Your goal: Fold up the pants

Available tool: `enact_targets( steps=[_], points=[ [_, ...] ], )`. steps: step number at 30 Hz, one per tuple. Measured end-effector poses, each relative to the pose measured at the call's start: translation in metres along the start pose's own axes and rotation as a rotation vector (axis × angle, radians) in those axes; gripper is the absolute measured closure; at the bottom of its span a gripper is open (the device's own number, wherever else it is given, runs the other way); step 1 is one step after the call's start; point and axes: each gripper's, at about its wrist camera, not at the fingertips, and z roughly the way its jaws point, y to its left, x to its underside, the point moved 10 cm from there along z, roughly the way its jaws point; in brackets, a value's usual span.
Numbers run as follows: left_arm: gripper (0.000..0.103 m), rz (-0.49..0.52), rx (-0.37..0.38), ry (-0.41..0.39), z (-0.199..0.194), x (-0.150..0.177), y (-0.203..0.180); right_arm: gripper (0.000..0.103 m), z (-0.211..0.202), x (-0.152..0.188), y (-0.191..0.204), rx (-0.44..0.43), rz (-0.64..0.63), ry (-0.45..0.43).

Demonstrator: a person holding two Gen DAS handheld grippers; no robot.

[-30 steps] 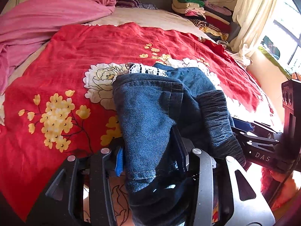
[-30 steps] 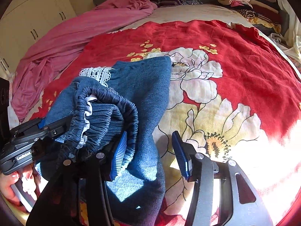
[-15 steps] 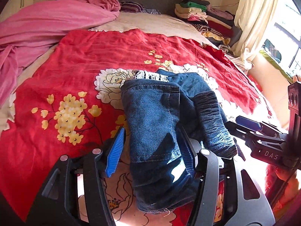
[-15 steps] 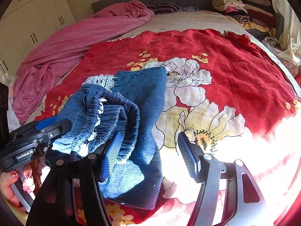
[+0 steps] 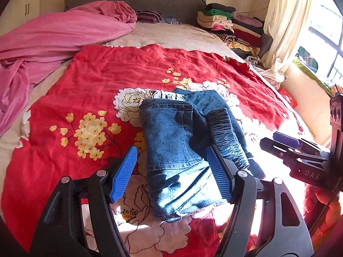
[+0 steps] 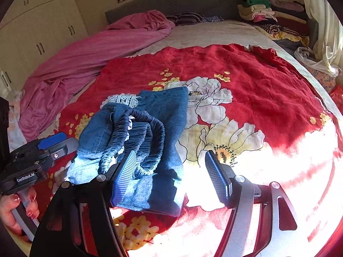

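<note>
The folded denim pants (image 5: 182, 147) lie in a compact bundle on the red floral bedspread (image 5: 90, 81) of the bed, elastic waistband on top and a strip of white lace at the far edge. The left gripper (image 5: 171, 175) hovers over the near end, its fingers having just opened, holding nothing. The right gripper (image 6: 169, 175) is likewise spread and empty, its blue fingers (image 6: 124, 177) clear of the cloth.

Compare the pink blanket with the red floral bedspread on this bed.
The pink blanket is plain and bunched in a heap along one side; the red floral bedspread is patterned with white and yellow flowers and lies spread flat, carrying the folded blue denim pants. Both lie on the bed.
</note>
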Motion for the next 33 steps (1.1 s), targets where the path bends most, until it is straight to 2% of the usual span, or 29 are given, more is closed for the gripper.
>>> enact_targets(
  steps=[7,21,29,31,33],
  points=[
    [0.035,0.012,0.002,-0.024,-0.019,0.0,-0.006,0.037,-0.023,-0.001,0.004,0.002,-0.005,-0.033],
    [0.01,0.007,-0.009,-0.062,-0.059,0.012,-0.008,0.036,-0.066,0.006,0.018,-0.003,-0.035,-0.098],
    [0.01,-0.012,-0.012,-0.085,-0.079,0.04,-0.008,0.036,-0.084,0.033,0.03,0.015,-0.073,-0.116],
    [0.01,-0.009,-0.01,-0.084,-0.082,0.049,-0.01,0.004,-0.087,0.039,0.032,0.02,-0.079,-0.133],
    [0.01,-0.001,-0.01,-0.076,-0.083,0.059,-0.01,0.005,-0.091,0.046,0.032,0.022,-0.077,-0.149]
  ],
)
